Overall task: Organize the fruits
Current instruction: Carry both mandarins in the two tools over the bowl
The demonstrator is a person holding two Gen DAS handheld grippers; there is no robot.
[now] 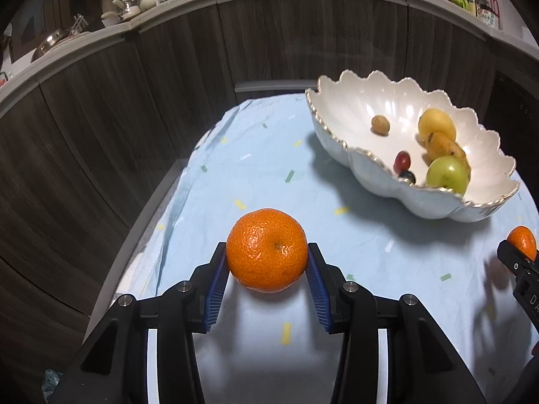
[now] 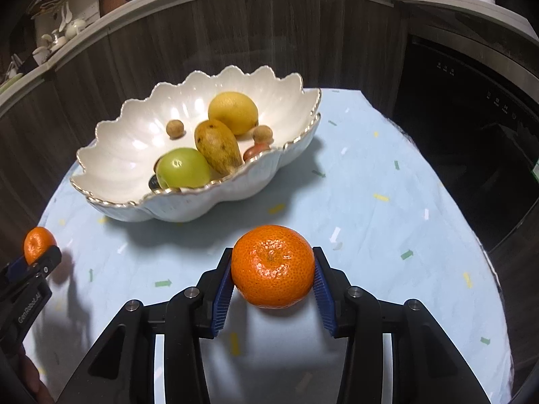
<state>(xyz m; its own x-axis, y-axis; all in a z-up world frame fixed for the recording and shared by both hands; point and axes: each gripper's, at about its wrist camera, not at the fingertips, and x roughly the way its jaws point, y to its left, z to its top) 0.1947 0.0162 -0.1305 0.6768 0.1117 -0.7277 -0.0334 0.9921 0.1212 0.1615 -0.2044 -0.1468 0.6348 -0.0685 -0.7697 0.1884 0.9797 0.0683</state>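
In the left wrist view my left gripper (image 1: 266,249) is shut on an orange mandarin (image 1: 266,252), with the blue pads pressed on both its sides just above the pale blue cloth. In the right wrist view my right gripper (image 2: 273,259) is shut on a second mandarin (image 2: 273,267) in the same way. Each view shows the other gripper's mandarin at its edge (image 1: 522,240) (image 2: 37,244). The white scalloped bowl (image 2: 202,202) (image 1: 370,181) stands beyond both grippers. It holds a yellow fruit (image 2: 234,112), a green apple (image 2: 183,168), a brown-spotted pear (image 2: 217,146) and several small fruits.
The small round table has a confetti-patterned blue cloth (image 2: 370,175) and its rim falls away close on the left (image 1: 134,235). Dark wood cabinet fronts (image 1: 101,118) curve behind it. A black oven door (image 2: 471,128) is at the right. Crockery and bottles stand on the counter above.
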